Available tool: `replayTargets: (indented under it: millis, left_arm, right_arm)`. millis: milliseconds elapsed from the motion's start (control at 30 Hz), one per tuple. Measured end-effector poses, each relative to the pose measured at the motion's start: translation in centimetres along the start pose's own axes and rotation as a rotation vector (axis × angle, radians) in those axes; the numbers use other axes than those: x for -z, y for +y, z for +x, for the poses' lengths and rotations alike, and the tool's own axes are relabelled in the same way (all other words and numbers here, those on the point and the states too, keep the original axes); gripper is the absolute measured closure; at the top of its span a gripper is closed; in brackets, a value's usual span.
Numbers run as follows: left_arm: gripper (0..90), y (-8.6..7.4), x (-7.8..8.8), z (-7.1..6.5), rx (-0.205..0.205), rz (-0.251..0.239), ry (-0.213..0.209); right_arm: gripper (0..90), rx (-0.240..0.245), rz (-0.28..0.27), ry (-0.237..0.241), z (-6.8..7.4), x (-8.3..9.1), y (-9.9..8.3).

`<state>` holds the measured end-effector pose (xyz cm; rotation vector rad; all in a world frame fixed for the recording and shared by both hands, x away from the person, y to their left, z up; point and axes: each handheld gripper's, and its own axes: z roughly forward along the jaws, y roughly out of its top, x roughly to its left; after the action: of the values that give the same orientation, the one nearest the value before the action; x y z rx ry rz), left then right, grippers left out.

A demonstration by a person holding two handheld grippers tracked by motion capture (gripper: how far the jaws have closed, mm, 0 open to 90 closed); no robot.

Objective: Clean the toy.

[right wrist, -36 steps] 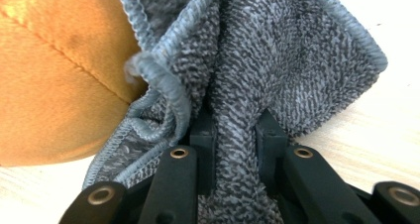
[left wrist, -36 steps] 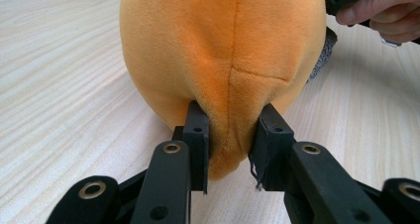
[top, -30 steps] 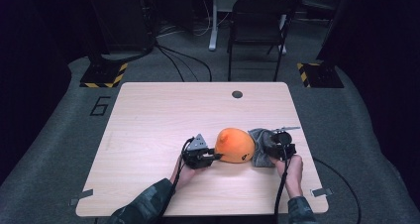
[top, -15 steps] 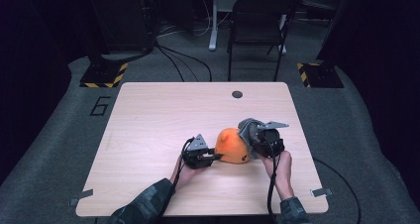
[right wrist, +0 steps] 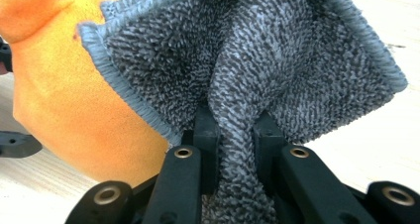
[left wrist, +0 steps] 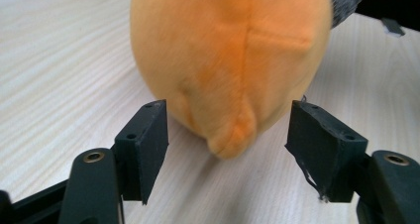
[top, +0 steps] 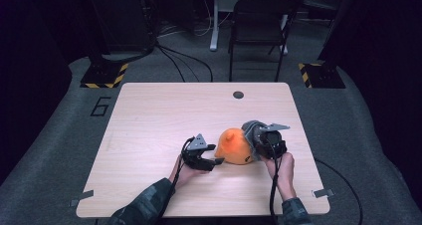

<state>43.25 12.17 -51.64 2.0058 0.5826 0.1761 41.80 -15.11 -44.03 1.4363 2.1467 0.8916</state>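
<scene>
Wiping down the squishy orange plush ball with a grey terry cloth

The ball sits on the pale wooden table, near its front edge. The right gripper is clamped tight on a bunched fold of cloth against the ball. The left gripper has just been opening, its jaws apart around the ball's little nub, not pinching. I'd re-grip before rubbing, or it'll roll.

High view: above near edge of table, facing forward-down, far off. Gripper views: right at tabletop, super close. All three share orange plush; grey cloth center frame.
</scene>
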Motion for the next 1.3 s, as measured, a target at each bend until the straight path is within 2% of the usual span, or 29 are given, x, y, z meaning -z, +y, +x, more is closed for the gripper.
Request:
replayTargets:
  millis: [67,200,267,367,433,533,700,800,933,1033,1167,1300]
  left_arm:
    - [31.6,-0.1,-0.2,0.1,-0.009,0.02,0.008]
    - [30.7,-0.1,-0.1,-0.1,-0.02,0.017,0.004]
    - [34.6,-0.1,0.0,-0.1,-0.026,0.0,0.003]
    - [38.2,-0.1,0.1,-0.2,-0.007,-0.006,-0.003]
    - [39.1,0.0,0.1,-0.3,-0.015,-0.011,0.004]
    - [45.3,0.0,-0.1,-0.5,-0.007,-0.019,0.005]
    - [65.1,0.1,-0.4,-0.7,-0.014,-0.015,0.03]
    - [71.1,0.1,-0.3,-0.8,-0.029,-0.024,0.036]
    - [73.8,-0.1,-0.3,-0.8,-0.043,-0.033,0.039]
    - [74.6,-0.1,-0.3,-0.9,-0.048,-0.042,0.035]
    - [75.8,-0.1,-0.3,-0.9,-0.059,-0.039,0.033]
    - [77.0,-0.1,-0.3,-0.9,-0.062,-0.039,0.042]
  right_arm:
    - [77.9,0.002,-0.002,0.001,-0.1,0.0,0.0]
    - [77.9,-0.001,-0.003,0.001,-0.2,-0.1,-0.1]
    - [77.9,-0.004,-0.002,0.0,-0.2,-0.1,-0.1]
    - [77.9,-0.008,-0.001,0.0,-0.2,-0.1,-0.1]
    - [77.9,-0.009,-0.001,-0.001,-0.2,-0.1,-0.1]
    - [77.9,-0.003,-0.003,0.001,-0.2,-0.1,-0.1]
    - [77.7,-0.009,-0.024,0.013,-0.4,0.0,-0.2]
    - [77.4,-0.039,-0.068,0.019,-1.4,1.2,0.0]
    - [77.3,-0.102,-0.089,-0.042,-4.3,3.3,-0.6]
    - [77.1,-0.139,-0.057,-0.101,-6.4,3.8,-2.0]
    - [77.0,-0.148,0.036,-0.146,-7.4,2.4,-3.9]
    - [76.7,-0.156,0.091,-0.137,-7.8,0.7,-4.5]
